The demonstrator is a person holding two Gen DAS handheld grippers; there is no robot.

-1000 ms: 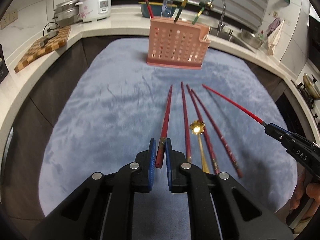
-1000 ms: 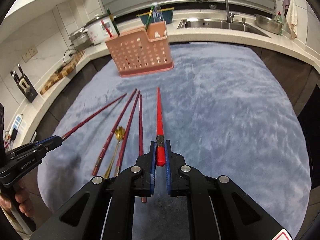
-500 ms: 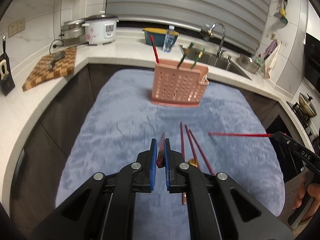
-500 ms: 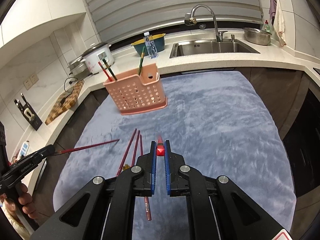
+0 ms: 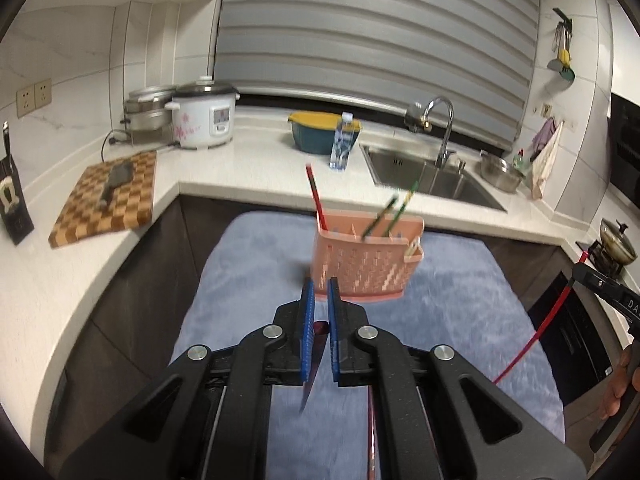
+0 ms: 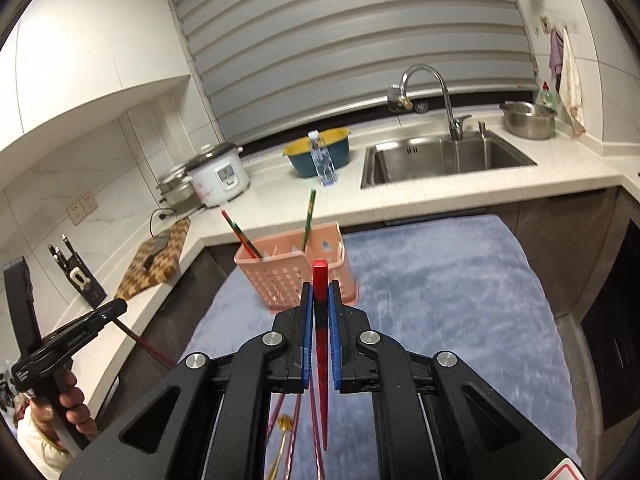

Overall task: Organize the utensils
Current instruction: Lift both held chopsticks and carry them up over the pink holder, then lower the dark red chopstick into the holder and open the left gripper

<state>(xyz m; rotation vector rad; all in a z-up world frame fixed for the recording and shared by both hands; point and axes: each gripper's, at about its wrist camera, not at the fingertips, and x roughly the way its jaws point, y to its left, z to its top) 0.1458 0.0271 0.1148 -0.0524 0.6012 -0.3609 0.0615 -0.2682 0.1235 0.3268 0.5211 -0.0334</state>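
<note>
Chopsticks: one dark red [image 5: 313, 364] clamped in left gripper [image 5: 318, 312], one bright red [image 6: 320, 320] clamped in right gripper [image 6: 319, 316], tips hanging below.
Holder: pink caddy [image 5: 366, 264] just ahead.
Risk: dangling tips catching rim, tipping caddy.
Risk: pivoting or slipping in thin pinch.

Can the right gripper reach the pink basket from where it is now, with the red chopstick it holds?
Probably yes. The right gripper, shut on a red chopstick, faces the pink basket across bare blue cloth. Nothing stands between; the basket's top is open, with only a few sticks inside.
</note>
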